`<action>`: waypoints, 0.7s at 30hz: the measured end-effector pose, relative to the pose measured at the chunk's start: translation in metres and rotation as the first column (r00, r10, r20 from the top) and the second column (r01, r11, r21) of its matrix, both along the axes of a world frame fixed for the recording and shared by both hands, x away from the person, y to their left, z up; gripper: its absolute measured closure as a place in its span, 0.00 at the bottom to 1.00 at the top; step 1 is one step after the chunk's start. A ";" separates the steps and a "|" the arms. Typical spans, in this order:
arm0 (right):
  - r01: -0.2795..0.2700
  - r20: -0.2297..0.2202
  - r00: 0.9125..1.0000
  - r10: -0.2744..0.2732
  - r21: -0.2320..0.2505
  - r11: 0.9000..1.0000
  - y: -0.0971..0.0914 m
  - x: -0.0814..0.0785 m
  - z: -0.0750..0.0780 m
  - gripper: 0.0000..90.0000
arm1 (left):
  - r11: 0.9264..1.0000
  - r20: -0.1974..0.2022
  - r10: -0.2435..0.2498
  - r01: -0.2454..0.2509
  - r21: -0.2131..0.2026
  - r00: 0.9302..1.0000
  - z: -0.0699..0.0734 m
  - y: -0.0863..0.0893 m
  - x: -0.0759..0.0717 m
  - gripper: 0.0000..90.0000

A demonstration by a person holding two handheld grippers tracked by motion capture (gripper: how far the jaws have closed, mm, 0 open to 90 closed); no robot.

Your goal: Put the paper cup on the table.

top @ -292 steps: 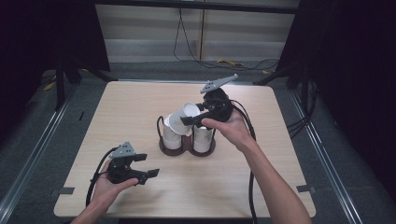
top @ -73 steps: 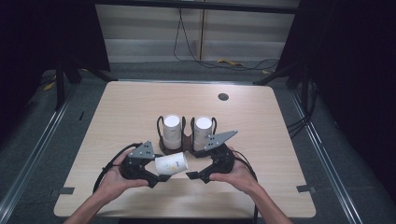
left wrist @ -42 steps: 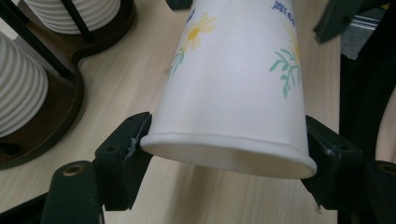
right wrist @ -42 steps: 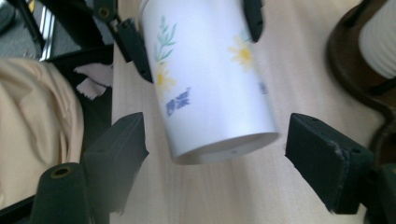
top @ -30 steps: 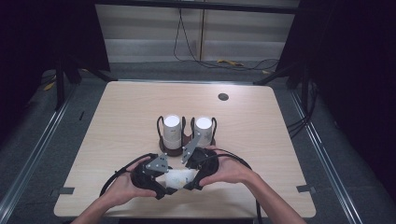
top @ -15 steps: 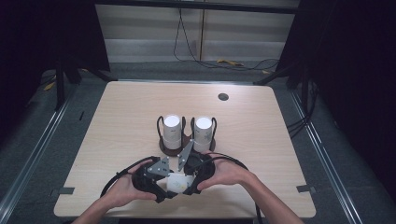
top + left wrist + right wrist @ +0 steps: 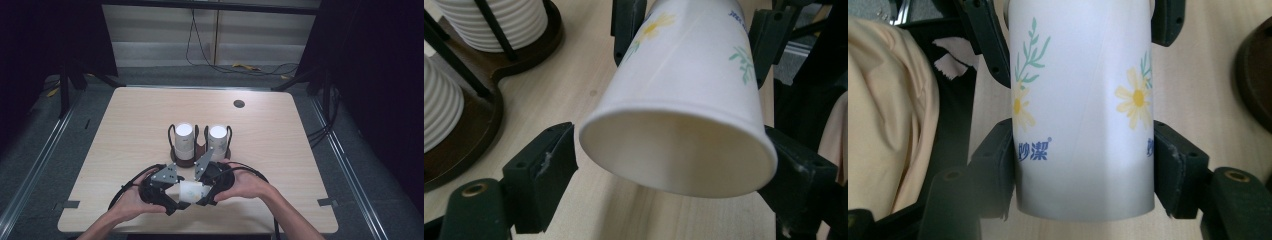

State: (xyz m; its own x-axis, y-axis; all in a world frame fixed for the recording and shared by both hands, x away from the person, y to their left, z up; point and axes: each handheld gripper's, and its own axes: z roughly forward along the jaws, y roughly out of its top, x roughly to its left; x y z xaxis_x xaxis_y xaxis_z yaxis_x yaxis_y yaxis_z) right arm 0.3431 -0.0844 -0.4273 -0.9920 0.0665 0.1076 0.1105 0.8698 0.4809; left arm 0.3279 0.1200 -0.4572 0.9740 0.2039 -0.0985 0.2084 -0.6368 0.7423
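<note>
A white paper cup (image 7: 190,190) printed with daisies lies on its side just above the table's front edge, held between both grippers. My left gripper (image 7: 172,196) has the wide mouth end; in the left gripper view its pads (image 7: 555,162) sit at the rim of the paper cup (image 7: 689,75), and the left gripper (image 7: 674,160) looks shut on it. My right gripper (image 7: 206,187) grips the narrow base end. In the right gripper view the right gripper (image 7: 1083,155) has just been closing, and its pads (image 7: 1168,165) press the paper cup (image 7: 1083,75) flat-sided.
Behind the hands a dark wooden holder (image 7: 200,153) carries two stacks of ribbed white cups (image 7: 184,135) (image 7: 217,138) inside wire loops. A round hole (image 7: 239,104) marks the table's far right. Black cables trail from both grippers by the front edge.
The right gripper came in from the right onto the cup's free end and its jaws closed on it. The left gripper kept the cup's mouth end and stayed put.
</note>
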 end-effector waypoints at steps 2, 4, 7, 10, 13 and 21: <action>0.010 0.004 1.000 -0.010 0.030 1.000 -0.003 0.000 0.002 0.40 | 1.000 -0.004 0.004 -0.004 -0.015 1.000 0.000 0.003 0.002 0.18; 0.023 0.005 1.000 -0.023 0.045 0.999 -0.005 0.001 0.004 0.40 | 0.999 -0.010 0.019 -0.019 -0.037 1.000 0.001 0.004 0.002 0.18; 0.046 0.010 0.999 -0.047 0.072 0.996 -0.008 0.001 0.006 0.40 | 0.998 -0.017 0.033 -0.034 -0.059 0.999 0.002 0.008 0.004 0.18; 0.075 0.006 0.997 -0.076 0.120 0.990 -0.013 0.000 0.006 0.40 | 0.996 -0.012 0.041 -0.042 -0.074 0.999 0.004 0.010 0.004 0.18; 0.105 0.011 0.994 -0.108 0.137 0.985 -0.018 -0.001 0.005 0.40 | 0.995 -0.019 0.051 -0.053 -0.086 0.999 0.004 0.012 0.005 0.18; 0.173 0.007 0.984 -0.179 0.211 0.962 -0.029 -0.003 0.002 0.40 | 0.988 -0.042 0.085 -0.090 -0.127 0.996 0.003 0.015 0.007 0.18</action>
State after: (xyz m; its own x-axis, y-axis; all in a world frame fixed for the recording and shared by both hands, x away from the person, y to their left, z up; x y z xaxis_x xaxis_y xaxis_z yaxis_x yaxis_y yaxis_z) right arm 0.3405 -0.1134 -0.4251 -0.9693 0.2190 0.1121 0.2378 0.7176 0.6546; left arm 0.3353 0.1354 -0.4544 0.9484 0.2714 -0.1640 0.2871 -0.5151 0.8076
